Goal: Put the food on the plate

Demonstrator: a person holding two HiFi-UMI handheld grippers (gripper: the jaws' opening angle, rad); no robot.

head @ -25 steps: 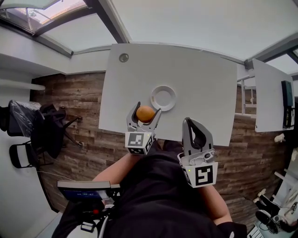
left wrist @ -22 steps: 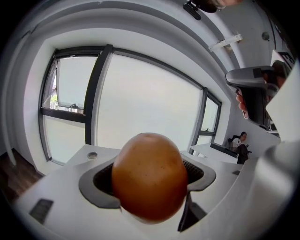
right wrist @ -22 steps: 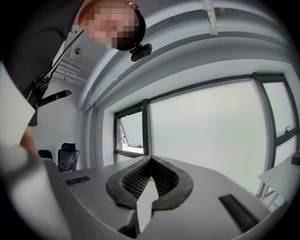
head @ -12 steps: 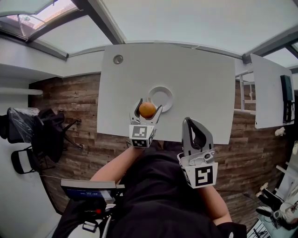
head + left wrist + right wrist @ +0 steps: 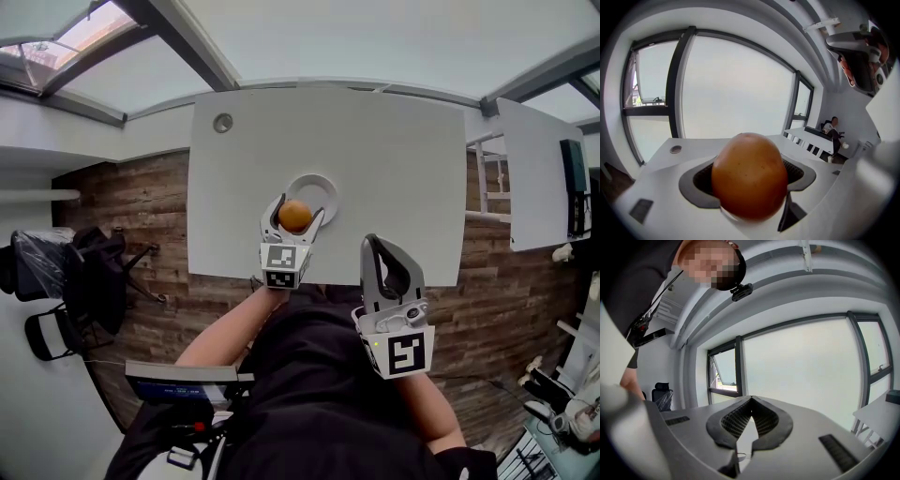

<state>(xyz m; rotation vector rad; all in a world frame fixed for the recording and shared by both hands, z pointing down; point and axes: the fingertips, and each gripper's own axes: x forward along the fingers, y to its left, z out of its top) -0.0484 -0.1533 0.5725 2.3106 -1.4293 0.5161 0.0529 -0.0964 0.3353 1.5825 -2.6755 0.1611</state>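
An orange round fruit point(image 5: 295, 216) sits between the jaws of my left gripper point(image 5: 294, 212), which is shut on it and held over the near rim of the white plate point(image 5: 321, 186) on the white table point(image 5: 394, 169). In the left gripper view the fruit point(image 5: 747, 176) fills the space between the jaws, and the plate is hidden. My right gripper point(image 5: 383, 255) hangs near the table's front edge, to the right of the plate, with its jaw tips touching and nothing between them point(image 5: 749, 413).
A small round grommet point(image 5: 222, 123) is set in the table's far left corner. A second white table point(image 5: 530, 178) stands to the right. Dark office chairs point(image 5: 84, 272) stand on the wood floor at the left. A person's dark clothing fills the lower part of the head view.
My left gripper has carried the fruit forward from the table's near edge to above the plate's near rim. The right gripper has stayed about where it was.
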